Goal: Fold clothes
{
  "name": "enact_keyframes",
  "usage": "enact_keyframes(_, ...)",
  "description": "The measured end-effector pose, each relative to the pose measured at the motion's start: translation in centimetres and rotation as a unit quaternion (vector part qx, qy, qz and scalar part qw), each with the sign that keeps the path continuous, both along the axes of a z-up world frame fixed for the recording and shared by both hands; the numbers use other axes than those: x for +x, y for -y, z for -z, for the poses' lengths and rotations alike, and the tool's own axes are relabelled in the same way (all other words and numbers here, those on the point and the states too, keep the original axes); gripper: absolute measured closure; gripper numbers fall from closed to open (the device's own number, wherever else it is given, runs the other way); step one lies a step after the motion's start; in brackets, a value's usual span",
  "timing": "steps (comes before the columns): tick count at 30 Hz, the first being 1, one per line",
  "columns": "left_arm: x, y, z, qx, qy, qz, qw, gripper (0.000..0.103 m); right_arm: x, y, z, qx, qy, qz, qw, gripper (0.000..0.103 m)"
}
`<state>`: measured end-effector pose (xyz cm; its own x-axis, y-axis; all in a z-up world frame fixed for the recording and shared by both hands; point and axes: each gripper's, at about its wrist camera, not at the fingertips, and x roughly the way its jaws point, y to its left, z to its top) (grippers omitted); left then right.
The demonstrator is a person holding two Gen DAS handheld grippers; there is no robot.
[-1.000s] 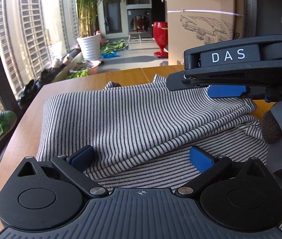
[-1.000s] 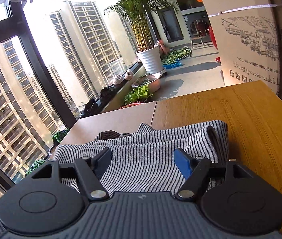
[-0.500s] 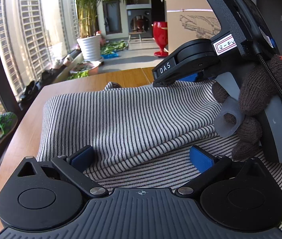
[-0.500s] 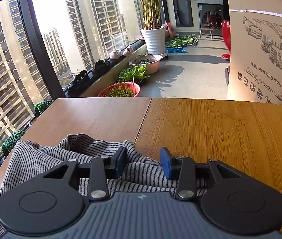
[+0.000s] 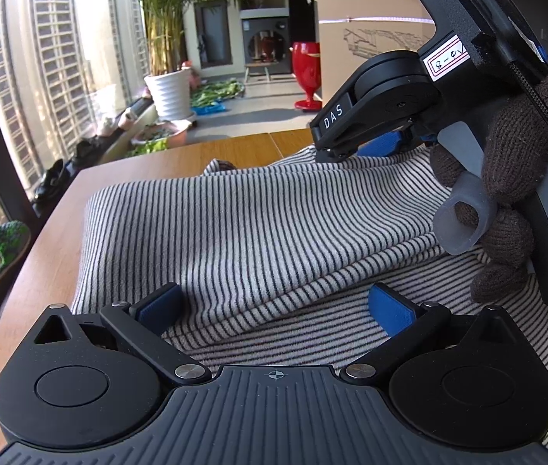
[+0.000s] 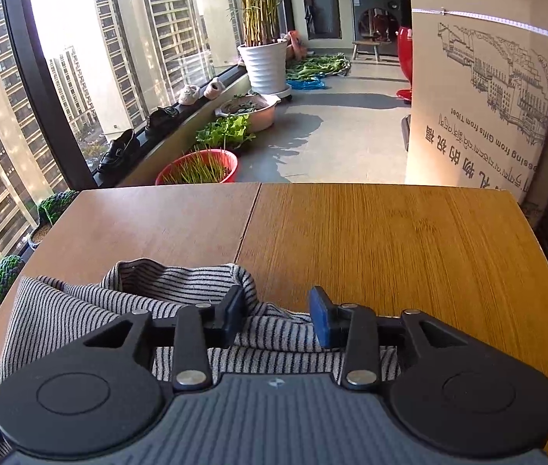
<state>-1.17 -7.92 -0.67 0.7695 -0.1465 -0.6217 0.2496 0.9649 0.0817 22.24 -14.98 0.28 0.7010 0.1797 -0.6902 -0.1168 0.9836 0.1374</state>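
The right gripper (image 6: 277, 316) has tilted down onto the striped garment's (image 5: 258, 228) far edge, jaws parted around cloth; the left gripper (image 5: 274, 306) sits released at six o'clock. Garment lies part-folded on the table (image 6: 390, 240); further folds remain.

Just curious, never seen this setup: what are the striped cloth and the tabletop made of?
The grey-and-black striped garment looks like soft ribbed knit, judging by its fine ridges and limp folds. The brown table seems wood or bamboo veneer, matte, with visible straight grain.

Bright window sidelight, fisheye-warped edges
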Motion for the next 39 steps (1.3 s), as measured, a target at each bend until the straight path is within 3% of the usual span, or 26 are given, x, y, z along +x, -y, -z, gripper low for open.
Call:
enact_keyframes(3,4.5,-2.1,-0.1,-0.003,-0.003,0.000,1.0000,0.000,-0.9,0.3,-0.9,-0.002,-0.001,0.023,1.000,0.066)
enact_keyframes(6,5.5,-2.7,-0.1,-0.004,-0.004,0.000,1.0000,0.000,-1.9,1.0,-2.2,-0.004,0.000,0.054,0.999,0.066)
enact_keyframes(10,5.8,-2.9,-0.1,-0.004,-0.004,0.000,1.0000,0.000,-2.2,2.0,-3.5,-0.038,0.008,0.088,0.995,0.064)
enact_keyframes(22,6.1,-3.1,-0.1,-0.004,-0.004,0.000,1.0000,0.000,-5.0,5.5,-6.2,-0.064,0.040,0.178,0.981,0.052)
enact_keyframes(28,5.7,-2.8,-0.2,-0.004,-0.004,0.000,1.0000,0.000,-6.5,6.9,-5.9,-0.056,0.038,0.231,0.971,0.052)
enact_keyframes(39,5.3,-2.8,-0.3,-0.006,-0.005,0.002,1.0000,0.000,-7.6,4.7,-8.1,-0.084,0.069,0.206,0.972,0.039)
